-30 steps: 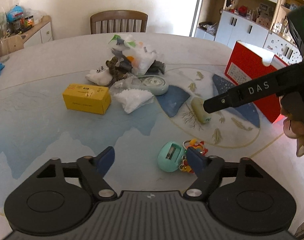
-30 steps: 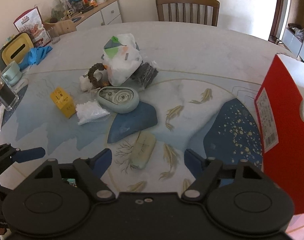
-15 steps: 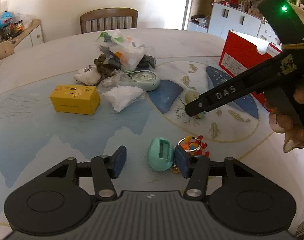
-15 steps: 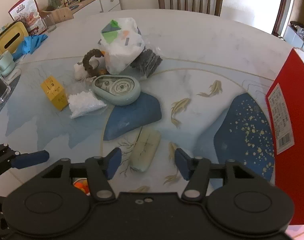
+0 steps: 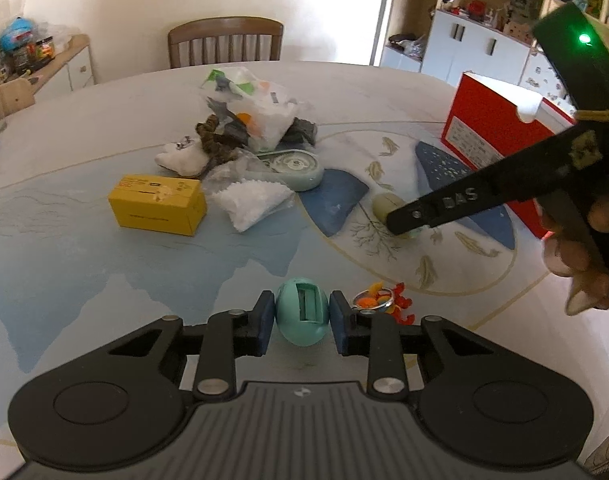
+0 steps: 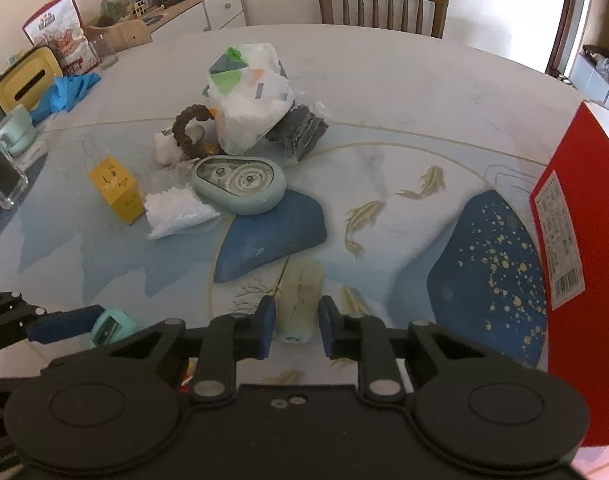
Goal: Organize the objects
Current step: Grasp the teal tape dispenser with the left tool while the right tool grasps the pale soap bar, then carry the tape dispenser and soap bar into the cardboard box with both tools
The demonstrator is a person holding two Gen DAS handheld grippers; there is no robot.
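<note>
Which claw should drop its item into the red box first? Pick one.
Right. The right claw, shut on the pale bar, sits beside the red box. The left claw, shut on the teal sharpener, is farther away.

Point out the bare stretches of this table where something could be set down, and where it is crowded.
Bare: the near-left table in front of the yellow box; the far side behind the plastic bag, toward the chair; the painted patch beside the red box. Crowded: the central heap around the bag.
</note>
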